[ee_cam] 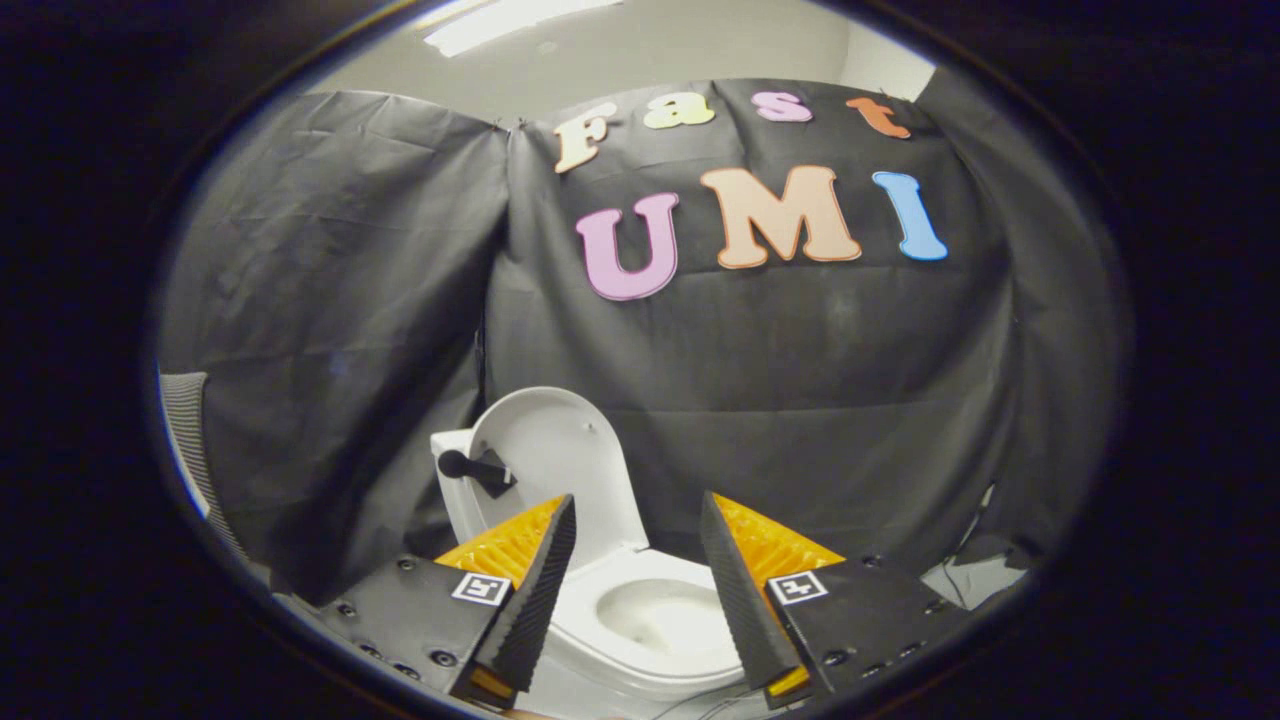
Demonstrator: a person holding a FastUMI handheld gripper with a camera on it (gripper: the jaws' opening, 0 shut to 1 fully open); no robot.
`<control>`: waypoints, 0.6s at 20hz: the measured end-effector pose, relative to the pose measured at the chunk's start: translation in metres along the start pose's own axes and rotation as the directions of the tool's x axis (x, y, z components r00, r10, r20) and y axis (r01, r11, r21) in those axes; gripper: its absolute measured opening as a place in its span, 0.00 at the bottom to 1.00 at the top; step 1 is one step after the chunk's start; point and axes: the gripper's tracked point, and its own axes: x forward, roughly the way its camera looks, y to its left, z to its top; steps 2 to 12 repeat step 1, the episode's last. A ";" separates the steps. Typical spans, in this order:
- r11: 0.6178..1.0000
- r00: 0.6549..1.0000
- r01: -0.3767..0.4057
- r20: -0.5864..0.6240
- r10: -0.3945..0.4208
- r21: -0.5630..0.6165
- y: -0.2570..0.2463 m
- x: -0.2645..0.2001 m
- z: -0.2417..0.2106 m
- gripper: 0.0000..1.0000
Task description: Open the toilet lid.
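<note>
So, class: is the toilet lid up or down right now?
Up. The toilet lid stands raised against the tank, leaving the bowl uncovered beyond the open gripper, whose fingers hold nothing.

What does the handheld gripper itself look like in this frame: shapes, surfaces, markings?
The gripper has two wedge-shaped fingers that taper forward, each with a finely ribbed inner face. Each sits on a flat dark plate studded with round screw heads, and each plate carries a small square black-and-white tag. The jaws stand apart, holding nothing, with the toilet bowl beyond them.
</note>
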 end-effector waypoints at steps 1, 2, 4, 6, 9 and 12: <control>1.000 1.000 0.004 -0.014 -0.004 0.005 -0.005 0.005 -0.007 0.79; 1.000 1.000 0.004 -0.014 -0.004 0.005 -0.005 0.005 -0.007 0.79; 1.000 1.000 0.004 -0.014 -0.004 0.005 -0.005 0.005 -0.007 0.79; 1.000 1.000 0.004 -0.014 -0.004 0.005 -0.005 0.005 -0.007 0.79; 1.000 1.000 0.004 -0.014 -0.004 0.005 -0.005 0.005 -0.007 0.79; 1.000 1.000 0.004 -0.014 -0.004 0.005 -0.005 0.005 -0.007 0.79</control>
